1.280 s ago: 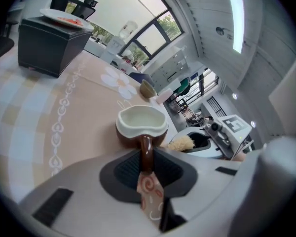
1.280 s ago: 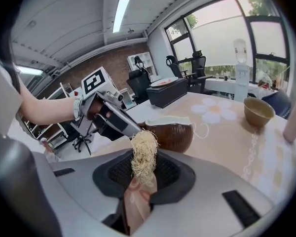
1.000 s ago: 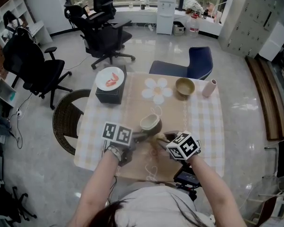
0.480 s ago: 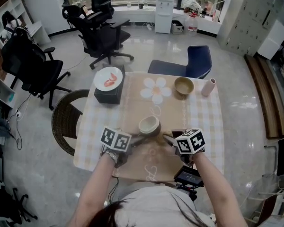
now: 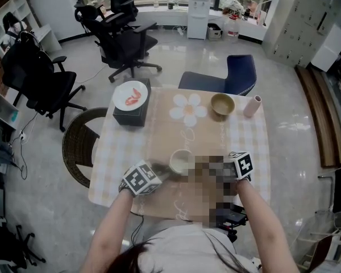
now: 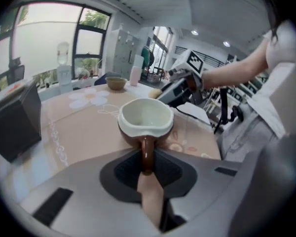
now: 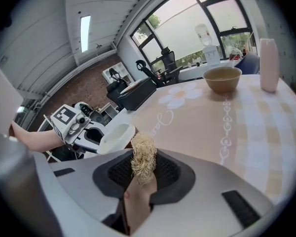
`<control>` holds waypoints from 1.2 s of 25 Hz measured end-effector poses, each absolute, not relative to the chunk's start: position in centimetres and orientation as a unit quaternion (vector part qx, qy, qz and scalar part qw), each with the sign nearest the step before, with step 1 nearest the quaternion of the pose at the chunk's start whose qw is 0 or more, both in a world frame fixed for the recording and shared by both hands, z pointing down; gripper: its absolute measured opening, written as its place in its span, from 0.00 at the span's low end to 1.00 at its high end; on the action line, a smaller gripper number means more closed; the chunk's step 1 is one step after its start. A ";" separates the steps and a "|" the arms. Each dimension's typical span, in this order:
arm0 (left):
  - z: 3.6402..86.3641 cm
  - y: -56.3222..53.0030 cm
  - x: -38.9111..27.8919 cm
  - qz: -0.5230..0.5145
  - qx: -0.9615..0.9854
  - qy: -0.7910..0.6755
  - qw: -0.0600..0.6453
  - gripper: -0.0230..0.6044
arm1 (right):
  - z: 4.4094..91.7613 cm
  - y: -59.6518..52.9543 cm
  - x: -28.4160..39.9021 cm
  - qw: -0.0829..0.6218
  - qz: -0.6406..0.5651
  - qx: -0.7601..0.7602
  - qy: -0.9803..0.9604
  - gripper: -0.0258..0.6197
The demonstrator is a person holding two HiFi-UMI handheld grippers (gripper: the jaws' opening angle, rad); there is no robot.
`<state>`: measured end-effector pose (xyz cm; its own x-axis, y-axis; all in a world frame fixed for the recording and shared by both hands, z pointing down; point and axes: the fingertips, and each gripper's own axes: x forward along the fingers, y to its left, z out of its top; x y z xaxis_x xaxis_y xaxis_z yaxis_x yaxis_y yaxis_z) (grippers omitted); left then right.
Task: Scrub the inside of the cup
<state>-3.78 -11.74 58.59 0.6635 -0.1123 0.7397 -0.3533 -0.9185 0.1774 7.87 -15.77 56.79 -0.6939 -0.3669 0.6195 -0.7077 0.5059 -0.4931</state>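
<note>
Head view: the cup (image 5: 181, 161) stands mouth-up on the near half of the surface (image 5: 247, 138), in front of the person. The left tongs (image 5: 163, 168) reach it from its left side. The right tongs (image 5: 211, 165) lie to the cup's right, near it, but their working end is not legible in this view. A bowl (image 5: 222, 103) sits well beyond the cup, at the far side. Left gripper view: the left tongs are pressed together on the cup's brown handle (image 6: 147, 154), which points back toward the camera. The pale interior is open upward and nothing is inside it. Whether the base rests on the surface cannot be determined. The right tongs show just behind and right of the rim, outside the cup. Right gripper view: the right tongs are pinching a straw-coloured fibrous scrubber (image 7: 144, 158), whose tuft projects forward past the tips. The cup lies ahead and to the left of that tuft, close but apart. Assessment: the cup's axis is upright and the scrubber is beside the rim, so scrubbing has not begun here. The right hand is the working one; it would need to carry the tuft left over the rim and down into the mouth while the left steadies the handle.
</note>
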 end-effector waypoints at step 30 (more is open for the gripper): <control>57.5 -11.3 -1.9 0.489 0.766 -0.042 -0.415 0.12 | 55.0 -17.0 4.7 0.285 0.365 0.151 -0.873 0.18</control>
